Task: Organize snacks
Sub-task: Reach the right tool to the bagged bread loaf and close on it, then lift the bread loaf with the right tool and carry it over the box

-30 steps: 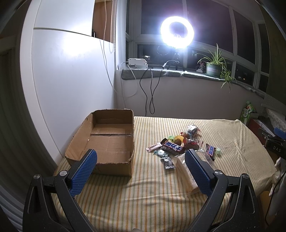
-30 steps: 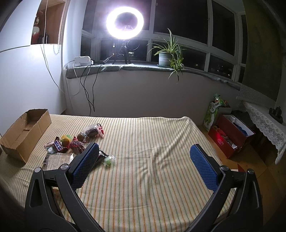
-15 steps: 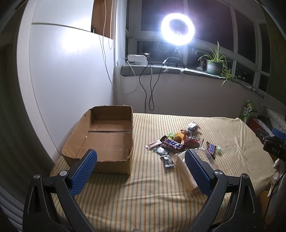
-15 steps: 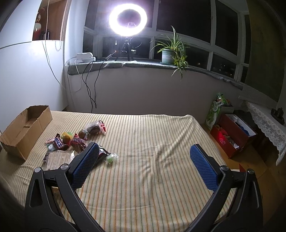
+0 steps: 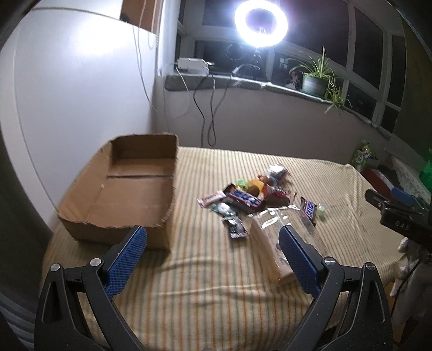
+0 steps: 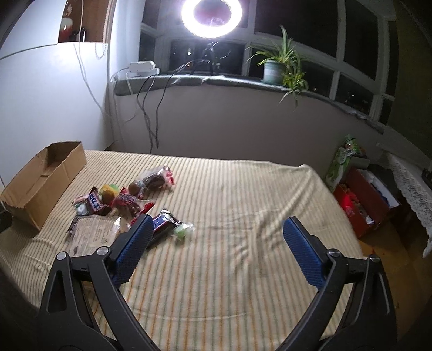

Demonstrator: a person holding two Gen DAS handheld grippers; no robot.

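On the striped bedspread (image 5: 205,272), at about 12 o'clock from the left gripper (image 5: 213,256), lies the snack pile (image 5: 248,199), with the open cardboard box (image 5: 127,194) just beside it toward 10 o'clock. The left wrist view looks straight into that box and shows its bare brown floor; it also gives a blue-wrapped bar (image 5: 244,199) on top of the heap, a clear-wrapped packet (image 5: 270,240) nearest the camera, and a dark Snickers bar (image 5: 308,210) at the pile's 3 o'clock side. The left gripper's fingers stand wide apart and hold nothing. From the right wrist view the same pile (image 6: 121,202) sits off at 10 o'clock and the box (image 6: 40,186) farther out toward 9 o'clock, seen only side-on (its inside is mostly hidden here). This view alone shows the round green sweet (image 6: 181,230) lying apart at the pile's right edge, and a red box (image 6: 364,199) on the floor at 3 o'clock. The right gripper (image 6: 216,243), fingers spread wide and empty, hangs over bare bedspread (image 6: 243,216). A ring light (image 6: 211,14) glares at 12 o'clock in both.
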